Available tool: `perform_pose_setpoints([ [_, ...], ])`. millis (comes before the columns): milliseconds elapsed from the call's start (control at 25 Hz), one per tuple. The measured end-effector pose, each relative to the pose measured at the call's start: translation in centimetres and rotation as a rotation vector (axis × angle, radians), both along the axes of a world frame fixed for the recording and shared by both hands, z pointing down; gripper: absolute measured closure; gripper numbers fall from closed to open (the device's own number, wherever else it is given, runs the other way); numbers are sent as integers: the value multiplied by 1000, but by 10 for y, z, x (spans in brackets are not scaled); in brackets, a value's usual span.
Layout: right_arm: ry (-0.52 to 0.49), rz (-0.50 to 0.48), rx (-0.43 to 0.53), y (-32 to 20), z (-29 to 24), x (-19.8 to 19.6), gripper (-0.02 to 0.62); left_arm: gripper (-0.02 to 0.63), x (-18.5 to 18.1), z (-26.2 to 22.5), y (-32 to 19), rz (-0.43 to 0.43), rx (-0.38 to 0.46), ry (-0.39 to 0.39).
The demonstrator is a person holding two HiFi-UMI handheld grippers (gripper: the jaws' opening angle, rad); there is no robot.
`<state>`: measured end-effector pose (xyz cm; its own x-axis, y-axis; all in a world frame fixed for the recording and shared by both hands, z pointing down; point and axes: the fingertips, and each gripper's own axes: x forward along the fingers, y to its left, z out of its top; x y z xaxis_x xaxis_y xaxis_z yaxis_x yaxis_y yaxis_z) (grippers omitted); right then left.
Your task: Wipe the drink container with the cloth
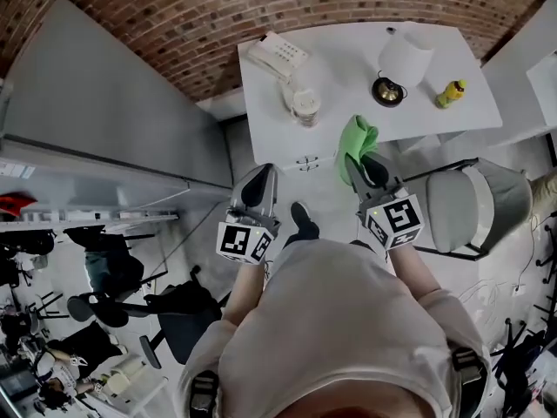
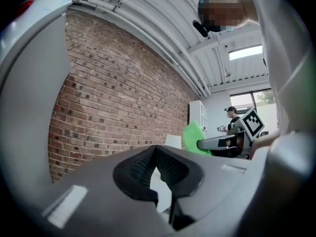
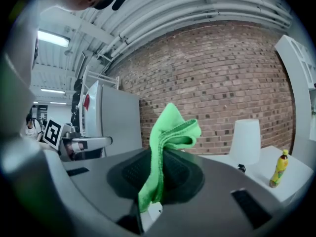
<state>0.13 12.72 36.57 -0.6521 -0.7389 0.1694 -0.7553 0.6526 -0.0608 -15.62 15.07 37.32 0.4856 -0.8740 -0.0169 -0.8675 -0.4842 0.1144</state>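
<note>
Both closed: right gripper's [image 1: 351, 162] fingers [image 3: 181, 174] pinch cloth [image 3: 170, 132], left gripper's [image 1: 268, 171] empty; lamp [image 1: 406, 57] beside bottle [image 1: 450, 94] ahead.

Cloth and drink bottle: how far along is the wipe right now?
Done: the green cloth is clamped in the right gripper. In hand: that gripper is held short of the white table; the left gripper is shut on nothing. Left: the yellow bottle stands untouched near the table's right end, not yet reached or wiped.
</note>
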Motion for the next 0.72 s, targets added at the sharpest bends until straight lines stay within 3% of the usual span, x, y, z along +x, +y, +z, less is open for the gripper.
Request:
perform_pose_setpoints([
  [320,54,63,-44,-88,12,-46,541,598,-45,5,-101,125,-6,-41],
  [720,72,74,-32,-150,11,-42,541,598,-28,18,-151,159,-64,7],
])
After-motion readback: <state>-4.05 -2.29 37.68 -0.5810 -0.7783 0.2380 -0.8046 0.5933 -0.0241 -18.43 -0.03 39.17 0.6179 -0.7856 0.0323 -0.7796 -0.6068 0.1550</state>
